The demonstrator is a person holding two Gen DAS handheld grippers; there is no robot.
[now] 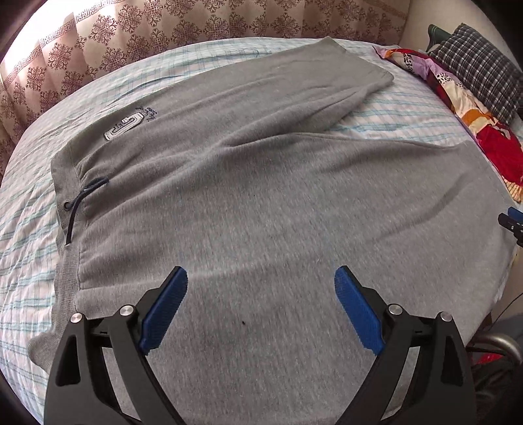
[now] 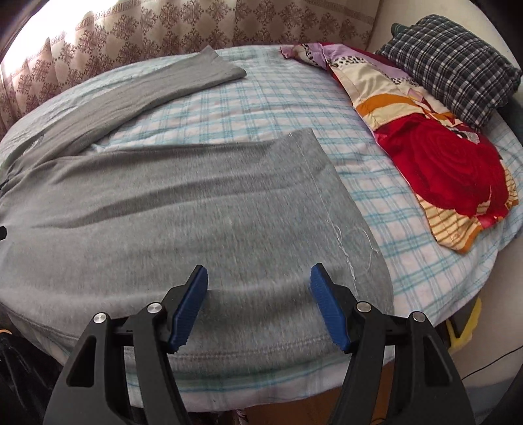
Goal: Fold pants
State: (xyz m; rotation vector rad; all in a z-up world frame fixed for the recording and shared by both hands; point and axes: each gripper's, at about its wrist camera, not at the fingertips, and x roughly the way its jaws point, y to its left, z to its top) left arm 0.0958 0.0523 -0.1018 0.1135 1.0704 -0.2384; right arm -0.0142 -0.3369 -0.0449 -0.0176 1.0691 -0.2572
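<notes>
Grey sweatpants [image 1: 261, 196] lie spread flat on the bed, waistband with dark drawstring [image 1: 76, 202] at the left, a white logo [image 1: 126, 126] on the far leg. The two legs splay apart toward the right. My left gripper [image 1: 261, 278] is open and empty, hovering over the near leg's thigh part. My right gripper [image 2: 259, 274] is open and empty over the near leg [image 2: 196, 202], close to its hem [image 2: 330, 196]. The far leg [image 2: 137, 94] runs toward the curtain. The right gripper's tip shows at the right edge of the left wrist view [image 1: 513, 222].
The bed has a blue-checked sheet [image 2: 261, 108]. A red floral quilt [image 2: 441, 170] and a dark plaid folded cloth [image 2: 451, 62] lie at the right end. A patterned curtain [image 1: 163, 29] hangs behind. The bed's near edge [image 2: 261, 385] is just below the right gripper.
</notes>
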